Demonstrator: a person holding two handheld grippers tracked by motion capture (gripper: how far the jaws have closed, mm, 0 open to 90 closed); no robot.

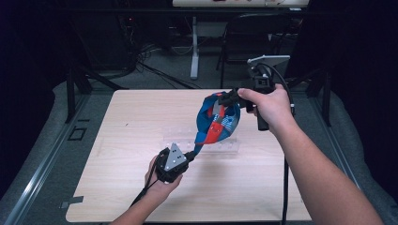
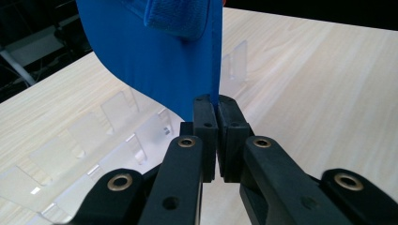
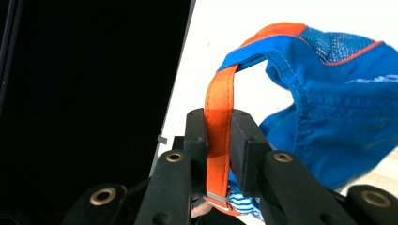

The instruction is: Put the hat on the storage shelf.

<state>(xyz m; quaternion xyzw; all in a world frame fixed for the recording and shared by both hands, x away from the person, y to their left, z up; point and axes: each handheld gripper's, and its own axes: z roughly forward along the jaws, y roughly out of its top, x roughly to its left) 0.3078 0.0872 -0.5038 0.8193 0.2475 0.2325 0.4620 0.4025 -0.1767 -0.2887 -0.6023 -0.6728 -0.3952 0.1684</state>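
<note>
Blue fabric bag [image 1: 220, 123] with orange strap [image 3: 218, 126], held up over light wooden tabletop [image 1: 131, 126].
Left claw [image 2: 216, 107] clenched on blue edge, right claw [image 3: 218, 123] pinching strap.

A wooden table [image 1: 141, 187] fills the middle of the high view, with a chair [image 1: 248, 33] and a desk leg [image 1: 194, 47] beyond its far edge at the top of the frame. A clear slotted rack [image 1: 213, 146] lies on the table, just right of centre. Above the rack hangs a cloth bag [image 1: 220, 123], stretched on a slant between the two grippers. The right gripper [image 1: 228, 97] is at the bag's upper end, right of centre in the frame, clamped on its strap [image 3: 218, 126]. The left gripper [image 1: 191, 153] is at the bag's lower corner, below centre, just left of the rack. In the left gripper view the rack [image 2: 94, 150] lies left of the jaws, behind the hanging bag [image 2: 155, 61].
</note>
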